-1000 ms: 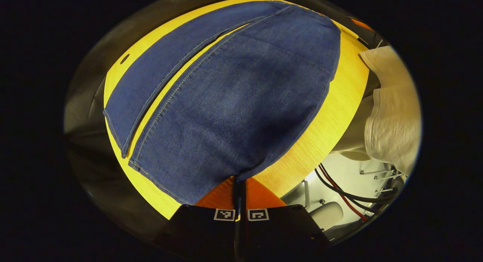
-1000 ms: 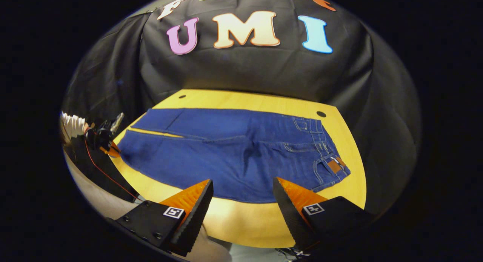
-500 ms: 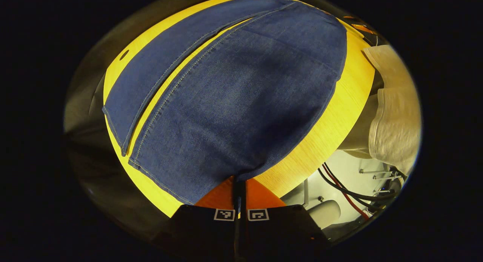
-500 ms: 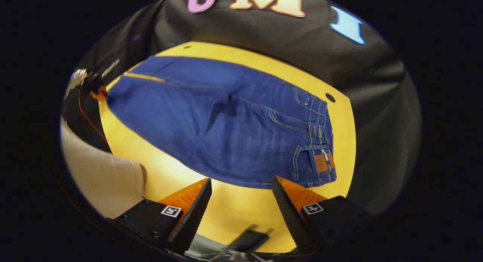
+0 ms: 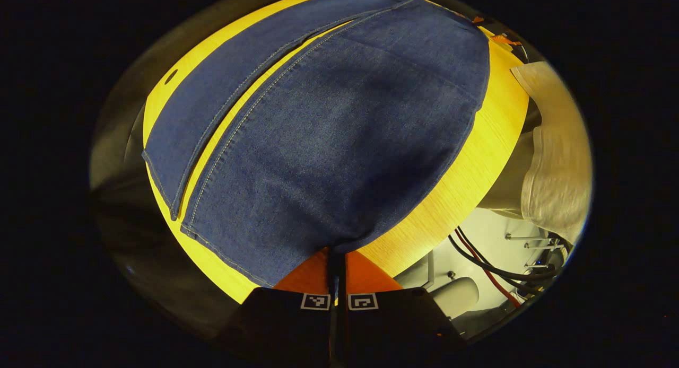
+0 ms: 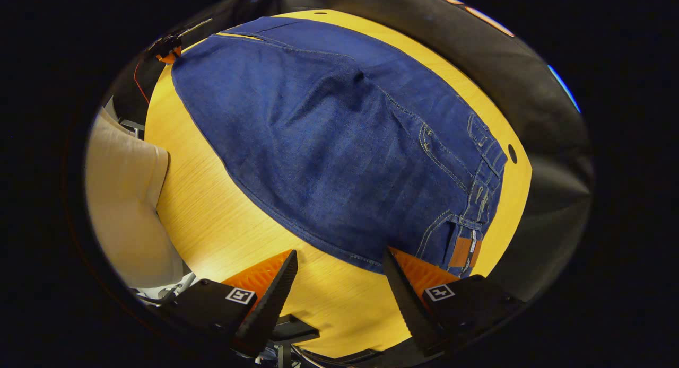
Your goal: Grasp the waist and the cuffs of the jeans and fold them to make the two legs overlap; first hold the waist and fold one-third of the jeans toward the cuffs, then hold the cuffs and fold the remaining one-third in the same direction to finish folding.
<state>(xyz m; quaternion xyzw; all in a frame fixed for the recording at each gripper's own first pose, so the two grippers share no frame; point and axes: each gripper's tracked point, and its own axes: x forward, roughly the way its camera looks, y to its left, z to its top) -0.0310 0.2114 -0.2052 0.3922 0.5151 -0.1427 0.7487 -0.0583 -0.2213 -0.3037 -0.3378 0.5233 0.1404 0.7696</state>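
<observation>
The jeans point(image 6: 339, 145) lay flat on the desk point(image 6: 212, 209), legs side by side. Left tongs point(image 5: 337, 254) were pinched tight on the near cuff; right tongs point(image 6: 339, 283) gaped wide beside the waist. I'd clamp the waistband corner first, then lift both ends together.

Jeans point(image 6: 339, 145) lie flat on the tabletop point(image 6: 223, 219). The right tongs point(image 6: 339, 262) hover spread wide just beside the waist corner point(image 6: 461, 241).

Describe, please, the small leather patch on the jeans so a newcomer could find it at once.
Start at the yellow wooden table, where the blue jeans lie flat. Follow them to the waistband end, near the right gripper. The patch is the one brown rectangle on blue denim.
</observation>
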